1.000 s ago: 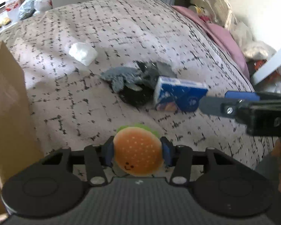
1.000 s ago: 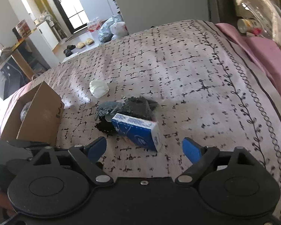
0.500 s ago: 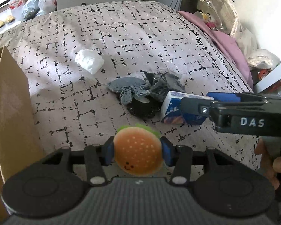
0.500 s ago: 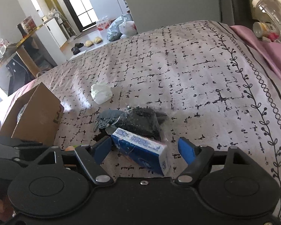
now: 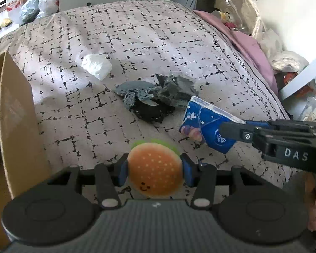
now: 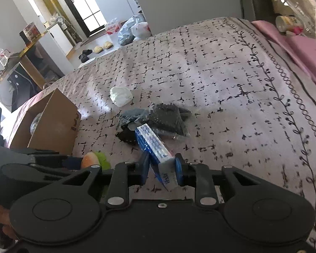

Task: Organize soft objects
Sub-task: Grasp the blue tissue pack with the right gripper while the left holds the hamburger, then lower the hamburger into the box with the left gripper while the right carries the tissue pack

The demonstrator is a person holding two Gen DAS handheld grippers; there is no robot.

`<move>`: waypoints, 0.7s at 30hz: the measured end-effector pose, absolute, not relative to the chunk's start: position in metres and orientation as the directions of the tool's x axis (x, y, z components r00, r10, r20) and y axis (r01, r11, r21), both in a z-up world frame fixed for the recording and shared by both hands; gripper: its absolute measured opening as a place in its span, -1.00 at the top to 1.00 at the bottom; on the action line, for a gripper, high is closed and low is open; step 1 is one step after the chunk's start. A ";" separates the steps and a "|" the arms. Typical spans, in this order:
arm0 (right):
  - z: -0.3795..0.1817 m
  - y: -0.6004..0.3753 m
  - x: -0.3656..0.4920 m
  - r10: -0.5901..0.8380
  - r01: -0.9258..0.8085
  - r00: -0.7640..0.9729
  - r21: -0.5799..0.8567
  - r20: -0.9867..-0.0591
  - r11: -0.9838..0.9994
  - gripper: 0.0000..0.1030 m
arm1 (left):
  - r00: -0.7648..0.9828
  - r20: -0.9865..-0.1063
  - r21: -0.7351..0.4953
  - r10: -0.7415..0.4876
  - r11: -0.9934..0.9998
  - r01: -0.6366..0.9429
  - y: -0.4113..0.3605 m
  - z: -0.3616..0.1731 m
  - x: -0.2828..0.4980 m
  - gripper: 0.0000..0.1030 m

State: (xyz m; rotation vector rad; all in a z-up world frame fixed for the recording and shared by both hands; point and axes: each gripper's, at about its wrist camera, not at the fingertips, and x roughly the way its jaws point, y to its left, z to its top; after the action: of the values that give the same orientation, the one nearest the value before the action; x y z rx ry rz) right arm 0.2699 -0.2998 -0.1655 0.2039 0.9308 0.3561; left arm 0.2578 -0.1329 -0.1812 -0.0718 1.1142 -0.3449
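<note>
The left gripper [image 5: 155,169] is closed partway on a burger plush toy [image 5: 155,169], its blue pads pressing the round orange bun from both sides, with a green fringe showing at the toy's far edge and a small smiling face at its near edge; it holds the toy above the near part of the bed [image 5: 137,42], close beside the cardboard box [image 5: 16,113] that stands at the bed's left edge. The right gripper [image 6: 161,168] has its jaws closing on a blue tissue pack [image 6: 154,149], and its blue pads already touch the pack's near end on both sides; the pack lies slanted, its far end reaching toward the middle of the bed. In the left wrist view that same pack [image 5: 204,126] sits toward the near right part of the bed with the right gripper's dark finger across its near corner. Just beyond the pack, touching it or nearly so, lies a heap of dark grey and black cloth pieces [image 5: 155,99], partly in clear plastic. Farther toward the middle left of the bed, apart from the heap, rests a crumpled white wad [image 5: 97,66]. A pink sheet [image 6: 301,48] runs along the bed's right edge.
</note>
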 end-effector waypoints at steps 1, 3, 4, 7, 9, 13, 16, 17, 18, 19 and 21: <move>-0.163 -0.299 0.266 0.380 -0.207 0.549 0.319 -0.744 0.925 0.51 | 0.394 -0.865 -0.230 -0.312 0.943 0.241 -0.133 -0.179 0.256 0.03; -0.160 -0.298 0.260 0.372 -0.197 0.555 0.317 -0.744 0.928 0.51 | 0.395 -0.860 -0.239 -0.323 0.939 0.249 -0.132 -0.173 0.253 0.03; -0.158 -0.298 0.257 0.368 -0.192 0.558 0.316 -0.744 0.929 0.51 | 0.396 -0.858 -0.240 -0.327 0.937 0.253 -0.132 -0.171 0.251 0.03; -0.153 -0.297 0.248 0.355 -0.180 0.566 0.309 -0.744 0.934 0.51 | 0.402 -0.852 -0.240 -0.334 0.933 0.267 -0.131 -0.162 0.246 0.03; -0.149 -0.297 0.243 0.352 -0.171 0.571 0.312 -0.742 0.935 0.51 | 0.412 -0.847 -0.237 -0.337 0.932 0.275 -0.130 -0.156 0.242 0.03; -0.141 -0.295 0.232 0.343 -0.161 0.587 0.310 -0.733 0.937 0.51 | 0.433 -0.835 -0.232 -0.340 0.931 0.283 -0.126 -0.143 0.234 0.03; -0.133 -0.293 0.226 0.340 -0.158 0.598 0.309 -0.726 0.938 0.51 | 0.444 -0.826 -0.237 -0.348 0.928 0.286 -0.120 -0.134 0.230 0.03; -0.129 -0.293 0.224 0.346 -0.156 0.602 0.319 -0.720 0.935 0.51 | 0.450 -0.821 -0.238 -0.350 0.928 0.289 -0.118 -0.130 0.228 0.03; -0.126 -0.292 0.223 0.350 -0.152 0.605 0.327 -0.715 0.933 0.51 | 0.457 -0.817 -0.236 -0.351 0.927 0.290 -0.116 -0.126 0.227 0.03; -0.123 -0.291 0.222 0.348 -0.149 0.609 0.329 -0.713 0.933 0.51 | 0.464 -0.813 -0.234 -0.352 0.927 0.293 -0.113 -0.122 0.225 0.03; -0.117 -0.290 0.220 0.343 -0.146 0.617 0.326 -0.708 0.934 0.51 | 0.473 -0.806 -0.234 -0.356 0.925 0.298 -0.108 -0.114 0.223 0.03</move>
State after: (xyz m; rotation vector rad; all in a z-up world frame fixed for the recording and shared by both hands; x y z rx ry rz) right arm 0.2199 -0.2896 -0.1169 0.2464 0.8631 0.2851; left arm 0.2234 -0.1084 -0.1143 -0.0645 1.0011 -0.4004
